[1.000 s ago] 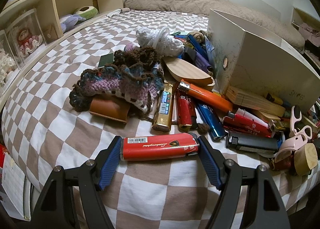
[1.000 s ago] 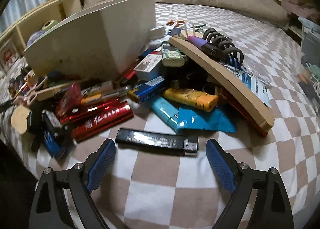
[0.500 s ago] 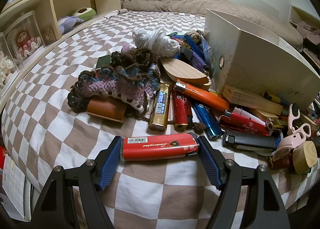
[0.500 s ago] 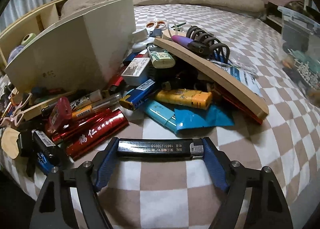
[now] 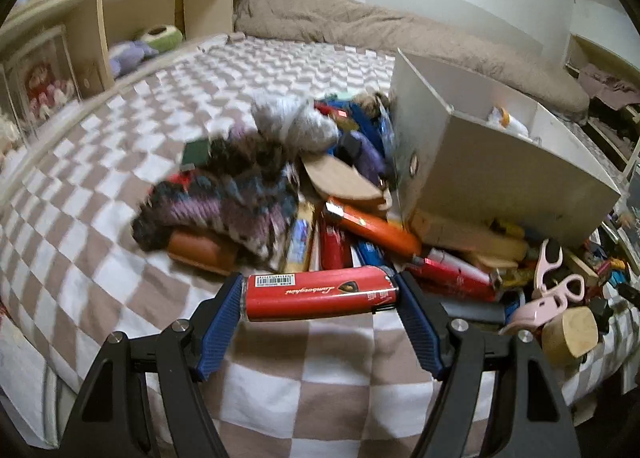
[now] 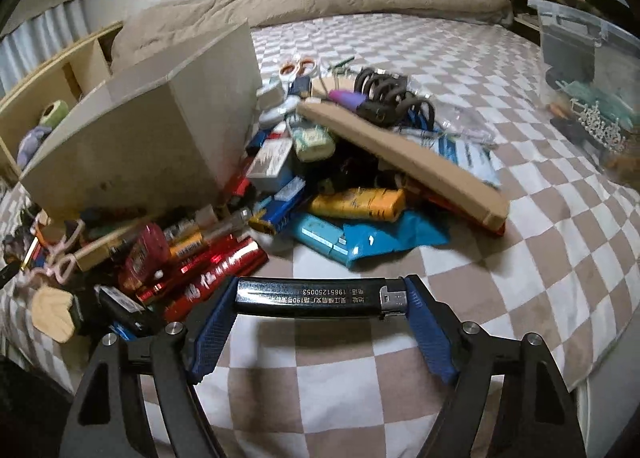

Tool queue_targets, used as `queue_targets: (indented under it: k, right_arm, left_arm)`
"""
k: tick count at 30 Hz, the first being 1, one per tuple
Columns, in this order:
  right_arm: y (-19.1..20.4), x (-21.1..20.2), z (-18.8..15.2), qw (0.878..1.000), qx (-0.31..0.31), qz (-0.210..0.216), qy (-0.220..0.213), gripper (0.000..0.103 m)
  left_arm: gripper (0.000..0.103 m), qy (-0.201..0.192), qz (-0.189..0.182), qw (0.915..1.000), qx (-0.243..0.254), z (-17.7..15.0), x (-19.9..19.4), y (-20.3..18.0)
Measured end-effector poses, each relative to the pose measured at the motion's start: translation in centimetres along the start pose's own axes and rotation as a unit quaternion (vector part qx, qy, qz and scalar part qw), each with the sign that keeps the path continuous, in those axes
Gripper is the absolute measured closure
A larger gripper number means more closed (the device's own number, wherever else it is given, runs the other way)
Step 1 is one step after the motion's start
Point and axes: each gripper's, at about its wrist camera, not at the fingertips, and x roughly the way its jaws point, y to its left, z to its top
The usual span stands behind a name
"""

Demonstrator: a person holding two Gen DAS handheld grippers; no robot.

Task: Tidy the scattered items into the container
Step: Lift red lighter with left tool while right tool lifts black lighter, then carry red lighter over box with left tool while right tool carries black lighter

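My left gripper [image 5: 320,294] is shut on a red lighter [image 5: 316,292], held crosswise above the checkered bed. My right gripper [image 6: 320,298] is shut on a black lighter [image 6: 308,296], held above the bed. The white box container [image 5: 496,161] stands beyond the left gripper to the right; in the right wrist view the box [image 6: 144,141] is at the left. A heap of lighters, packets and small items [image 6: 328,181] lies around the box. A crocheted piece [image 5: 224,201] lies at the heap's left.
A wooden headboard shelf [image 5: 100,25] with soft toys runs along the left. A beige duvet [image 5: 400,29] lies at the far end. A clear plastic bin [image 6: 588,69] stands at the right. Pink scissors [image 5: 556,286] and a wooden block [image 5: 572,334] lie near the bed's edge.
Both grippers have risen with their lighters. The right gripper closed on the black lighter and lifted it off the bed. The box now shows its open top.
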Motion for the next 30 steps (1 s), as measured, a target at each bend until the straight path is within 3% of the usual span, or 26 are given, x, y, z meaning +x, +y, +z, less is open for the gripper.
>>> queue_targets:
  k: [8,21,30]
  right_arm:
    - [1.8,-4.0,1.7,0.999,-0.007,0.011,-0.047,0.022]
    - [7.0,-12.4,6.7,0.988,-0.056,0.052,-0.137,0.022]
    - [10.4,-17.2,9.9,0.979,-0.085,0.080,-0.169,0.022]
  left_arm:
    - [0.028,-0.034,-0.007,0.9994,0.003,2.5,-2.7,-1.2]
    - [0.028,-0.108,-0.024,0.9921,0.058,6.7,-10.1,-5.8]
    - [0.028,-0.129,-0.075,0.9859,0.077,10.0,-14.4,-8.3]
